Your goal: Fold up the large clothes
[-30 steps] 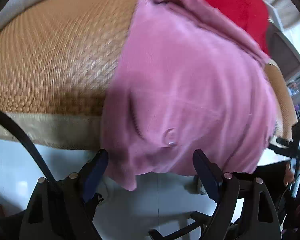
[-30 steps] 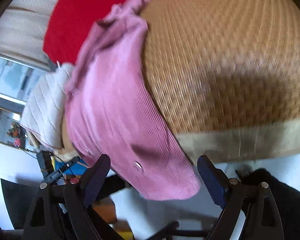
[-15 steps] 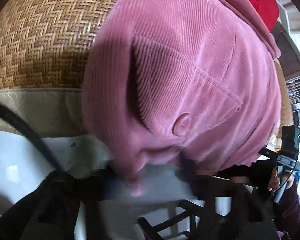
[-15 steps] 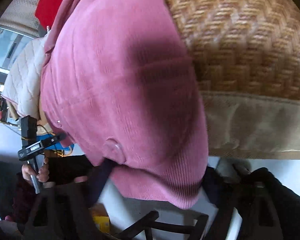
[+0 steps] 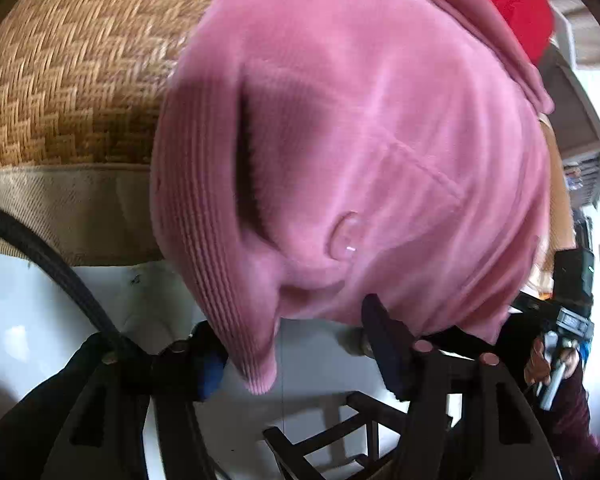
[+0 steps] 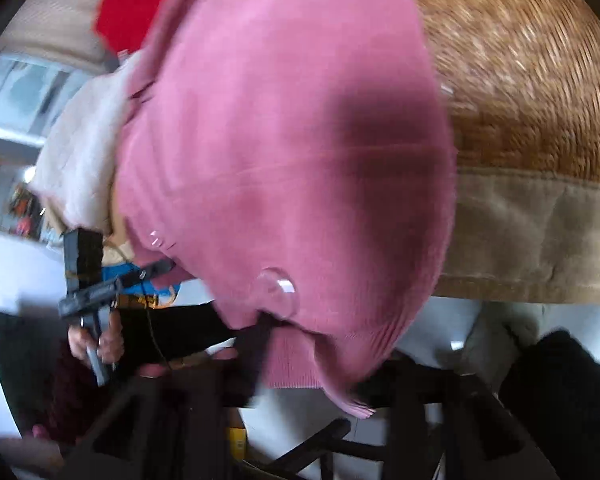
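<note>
A pink corduroy garment (image 5: 372, 128) with round buttons lies on a woven mat (image 5: 80, 80), and its hem hangs over the mat's beige front border. My left gripper (image 5: 296, 354) is at that hem with its jaws opening. A hanging corner of the cloth sits between the fingers, close to the left pad, with a gap to the right one. In the blurred right wrist view the same garment (image 6: 284, 140) droops between the fingers of my right gripper (image 6: 316, 372), whose jaws are also opening.
A red cloth (image 5: 512, 4) lies beyond the garment and a white quilted piece (image 6: 84, 152) beside it. The beige mat border (image 6: 540, 236) marks the front edge. A dark wooden stool frame (image 5: 332, 436) stands on the white floor below. A hand (image 6: 100, 344) holds the other gripper.
Both grippers came in close to the garment's hem. Their jaws narrowed on the hanging cloth half a second ago and now stand wider apart again.
</note>
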A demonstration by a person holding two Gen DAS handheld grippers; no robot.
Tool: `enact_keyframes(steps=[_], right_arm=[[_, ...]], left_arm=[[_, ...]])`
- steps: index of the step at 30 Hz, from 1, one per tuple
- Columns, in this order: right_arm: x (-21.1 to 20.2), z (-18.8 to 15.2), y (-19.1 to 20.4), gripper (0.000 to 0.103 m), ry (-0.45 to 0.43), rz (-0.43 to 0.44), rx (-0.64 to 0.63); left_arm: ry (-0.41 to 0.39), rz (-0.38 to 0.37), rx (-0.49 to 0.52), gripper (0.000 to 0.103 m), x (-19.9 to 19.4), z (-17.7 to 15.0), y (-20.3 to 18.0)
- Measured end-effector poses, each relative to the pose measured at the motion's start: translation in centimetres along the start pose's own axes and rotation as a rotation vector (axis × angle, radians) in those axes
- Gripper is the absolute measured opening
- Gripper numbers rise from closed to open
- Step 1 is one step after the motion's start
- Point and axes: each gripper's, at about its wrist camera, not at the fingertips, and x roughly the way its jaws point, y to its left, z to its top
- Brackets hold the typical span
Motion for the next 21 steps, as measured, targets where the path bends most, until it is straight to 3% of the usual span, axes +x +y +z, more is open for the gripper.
enact_keyframes(steps=[2,3,4,5,8,12,14,17,21], right_arm=[[0.1,0.0,0.6,0.073,-0.009,0.031,-0.062],[0.1,-0.2,1.0,0.063,-0.010,0.027,-0.098],[0.1,-0.3,1.7,0.052,-0.017,0.005,-0.144],[-0.1,-0.4,2.2,0.025,-0.017,-0.007,-0.173],[-1.1,-0.8,3.7,0.013,-0.033,-0.008,-0.225],[-4.6,-0.8,5.2,0.012,-0.115,0.147,-0.256],[-6.9,-0.1,6.6,0.012,-0.179,0.194,-0.281],[-9.5,2.2,7.9,0.011,-0.274,0.251,-0.293],[-12.1,6.5,9.2,0.010,-0.412,0.272,-0.304]], left_arm=[[-0.011,0.003,0.009,0.058,-0.2,0.1,-0.1],[-0.024,-0.002,0.014,0.049,-0.5,0.0,-0.2],[-0.035,-0.009,0.021,0.021,-1.2,0.0,-0.6],[-0.040,-0.014,0.031,0.008,-1.4,0.1,-0.7],[-0.061,-0.032,0.070,0.008,-2.8,-0.3,-1.7],[-0.152,-0.257,0.166,0.008,-8.1,-0.3,-4.5],[-0.216,-0.317,0.224,0.008,-11.0,-0.1,-5.8],[-0.312,-0.357,0.261,0.008,-15.4,1.9,-7.0],[-0.447,-0.413,0.258,0.008,-19.9,7.1,-7.7]])
